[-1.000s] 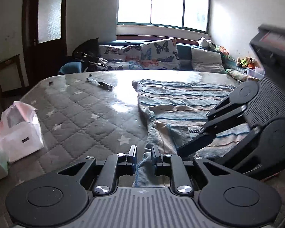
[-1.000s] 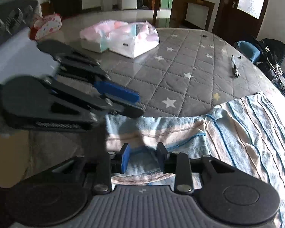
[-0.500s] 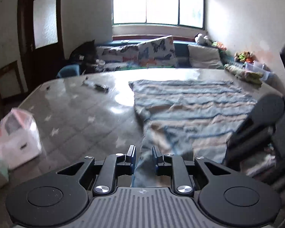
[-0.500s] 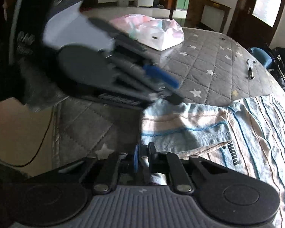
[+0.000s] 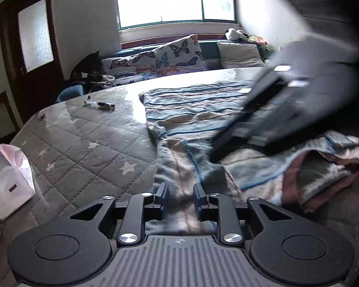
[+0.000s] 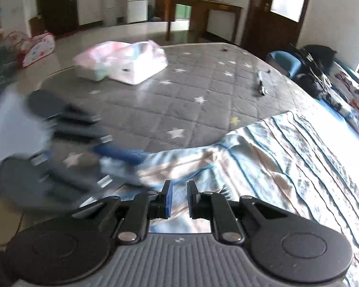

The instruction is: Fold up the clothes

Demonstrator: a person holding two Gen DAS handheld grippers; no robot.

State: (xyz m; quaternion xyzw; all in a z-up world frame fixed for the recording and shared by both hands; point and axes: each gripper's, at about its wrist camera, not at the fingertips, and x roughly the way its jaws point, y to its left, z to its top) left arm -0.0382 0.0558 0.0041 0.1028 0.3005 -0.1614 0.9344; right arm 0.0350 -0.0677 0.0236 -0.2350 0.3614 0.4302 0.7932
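Observation:
A blue and beige striped garment (image 5: 198,110) lies spread on a grey quilted mattress (image 5: 83,143). Its near sleeve runs back between the pads of my left gripper (image 5: 179,196). Those jaws are opening, and the bunched cloth still fills the gap and touches both pads. The right wrist view shows the same garment (image 6: 287,157), with a fold of its near edge pinched in my right gripper (image 6: 180,198), which stands nearly shut. In the left wrist view the right gripper (image 5: 214,156) is a blur with its tip on the cloth. The left gripper (image 6: 136,160) is blurred too.
A pink and white plastic bag (image 6: 131,64) sits on the mattress corner, also in the left wrist view as the bag (image 5: 9,181). A pen (image 5: 99,104) lies further back. Behind the mattress are a sofa with butterfly cushions (image 5: 177,55) and a window.
My right gripper's jaws closed on the garment's near edge and moved along it. My left gripper's jaws widened around the sleeve. In the left view the right gripper swung up across the cloth.

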